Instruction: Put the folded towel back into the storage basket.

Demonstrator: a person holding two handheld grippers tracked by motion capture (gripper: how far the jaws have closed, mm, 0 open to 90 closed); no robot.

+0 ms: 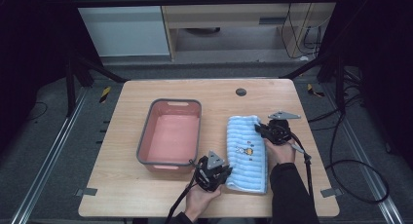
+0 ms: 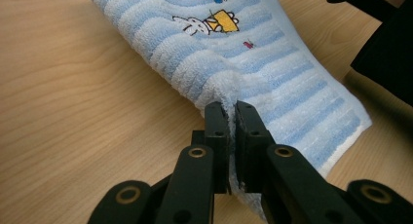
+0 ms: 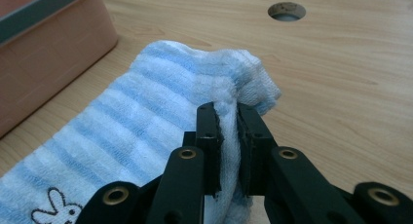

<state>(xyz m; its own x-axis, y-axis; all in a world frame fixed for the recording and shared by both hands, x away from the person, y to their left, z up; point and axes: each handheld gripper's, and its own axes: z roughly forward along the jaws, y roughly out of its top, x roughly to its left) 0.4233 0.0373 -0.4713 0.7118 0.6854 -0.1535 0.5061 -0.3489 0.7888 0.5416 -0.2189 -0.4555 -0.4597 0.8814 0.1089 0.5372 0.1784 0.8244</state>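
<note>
1. High view: a wooden desk (image 1: 146, 195) carries a blue-and-white striped towel (image 1: 247, 153), folded into a long strip that runs from the near edge toward the far side, right of centre.
2. Just left of the towel stands a pink basin (image 1: 171, 136) with a grey rim, its long side parallel to the towel.
3. The left gripper (image 1: 225, 174), held in the person's left hand (image 1: 200, 198), meets the towel at its near left corner, close to the basin's near right corner.
4. The right gripper (image 1: 260, 129), held in the right hand (image 1: 280, 151), meets the towel at its far right corner.
5. Left gripper view: the jaws are clenched on a pinched fold of the towel's edge; the cloth bunches up between them, and a small embroidered cartoon motif (image 2: 210, 20) shows farther along the fabric.
6. Right gripper view: the jaws are likewise clamped on a raised tuft of towel corner, lifted slightly off the desk; the basin wall lies at upper left.
7. A round cable hole (image 1: 240, 92) sits in the desk's far portion, well apart from the towel.
</note>
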